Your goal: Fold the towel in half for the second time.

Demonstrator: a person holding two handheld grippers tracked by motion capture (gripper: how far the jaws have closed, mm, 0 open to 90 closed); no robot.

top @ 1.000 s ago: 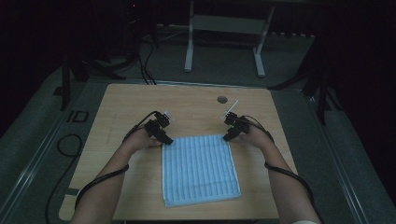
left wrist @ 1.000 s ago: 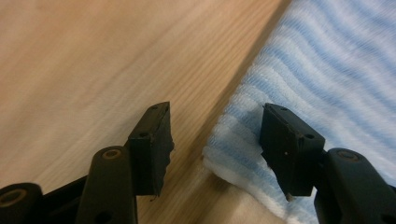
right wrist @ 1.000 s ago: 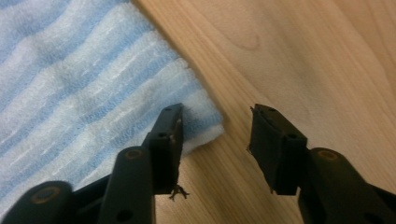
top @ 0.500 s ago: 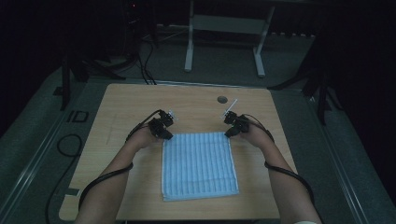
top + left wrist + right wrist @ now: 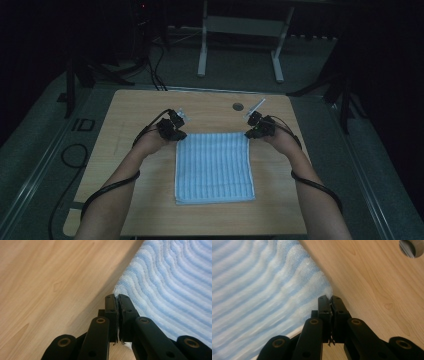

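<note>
A light-blue striped towel (image 5: 214, 167) lies flat on the wooden table (image 5: 135, 107), folded into a rectangle. My left gripper (image 5: 179, 135) pinches its far left corner, and my right gripper (image 5: 248, 134) pinches its far right corner. In the left gripper view the jaws of the left gripper (image 5: 116, 296) are closed with a sliver of towel (image 5: 175, 285) between them. The right gripper view has the right gripper (image 5: 329, 297) shut the same way on the towel (image 5: 257, 277) corner. Both corners sit low, at or just above the tabletop.
A round cable hole (image 5: 238, 106) sits in the table just beyond the towel, nearer the right gripper, and appears as the hole (image 5: 412, 247) in the right gripper view. Past the table's far edge stand a white frame's legs (image 5: 202, 50). Cables (image 5: 70, 155) lie on the floor at the left.
Both grippers have moved away from the person, dragging the towel with them toward the table's far edge. The grip on both corners is unchanged.
</note>
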